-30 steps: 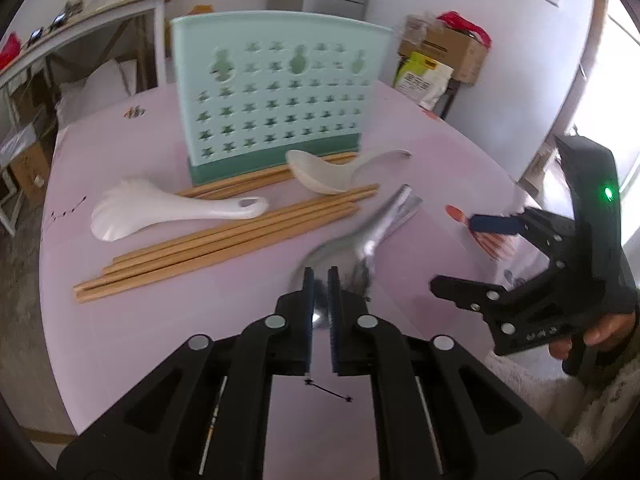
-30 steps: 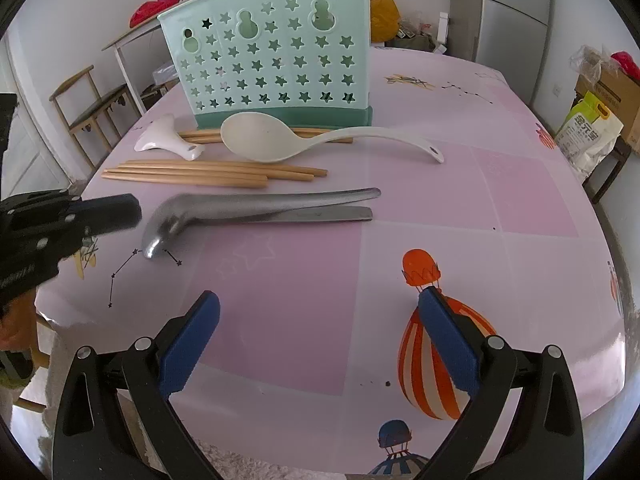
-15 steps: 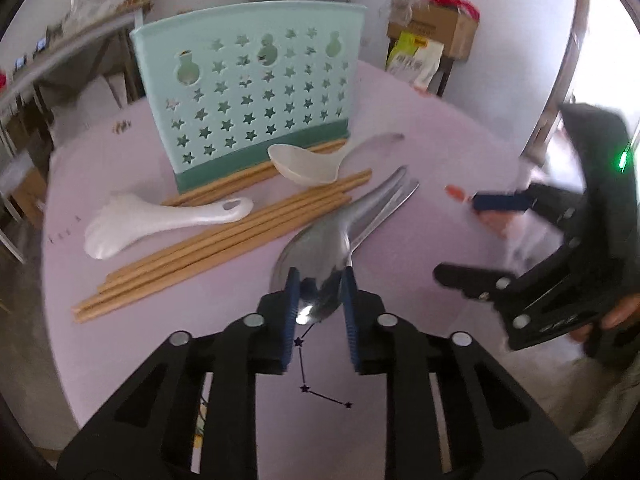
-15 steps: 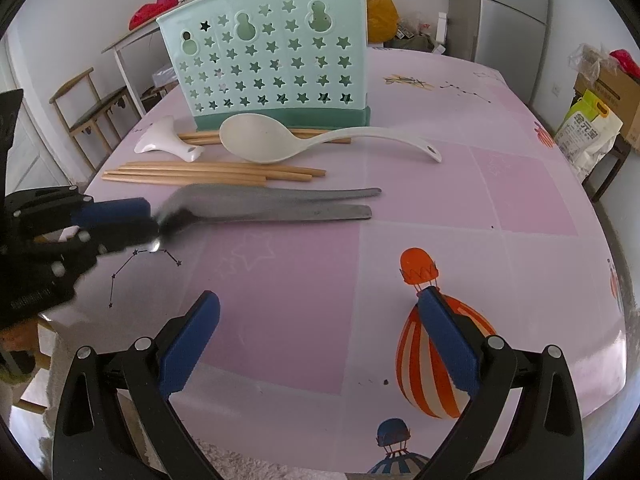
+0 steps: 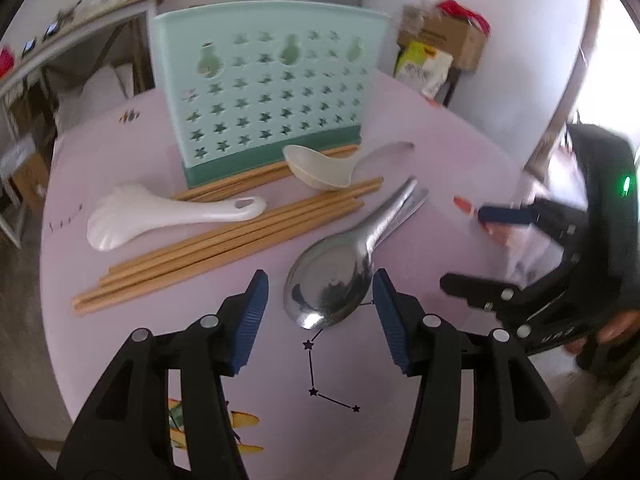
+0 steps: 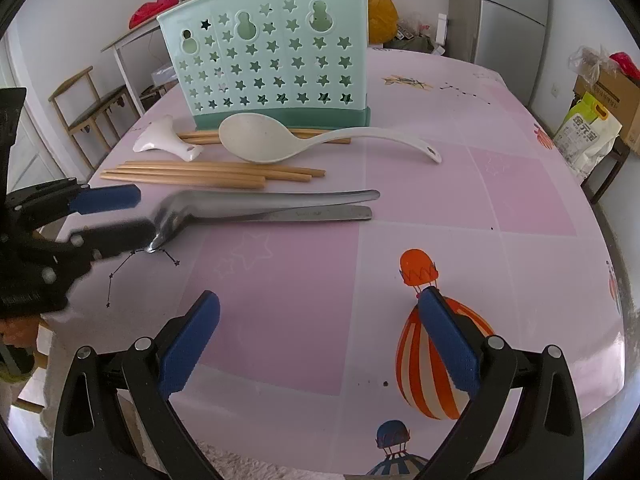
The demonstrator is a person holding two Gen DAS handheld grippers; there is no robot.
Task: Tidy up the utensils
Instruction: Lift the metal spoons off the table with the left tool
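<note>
Left gripper (image 5: 320, 308) jaws opening, astride the steel spoon (image 5: 328, 284) bowl lying on the surface (image 6: 440, 184), pads clear. Right gripper (image 6: 320, 344) released, empty. Advise regripping squarely before lifting to the holder (image 5: 264, 92).

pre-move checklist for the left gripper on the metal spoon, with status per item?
1. Left gripper jaws opening, pads clear of the metal spoon bowl: ok.
2. Spoon bowl lies between the pads, resting on the table: ok.
3. Second metal utensil lies against the spoon's handle; whether it would get dragged along: cannot tell.
4. Right gripper open, empty, away from the utensils: ok.
5. Utensil holder upright behind the chopsticks: ok.
6. Free compartment in the holder: cannot tell, its top opening is not visible.
</note>
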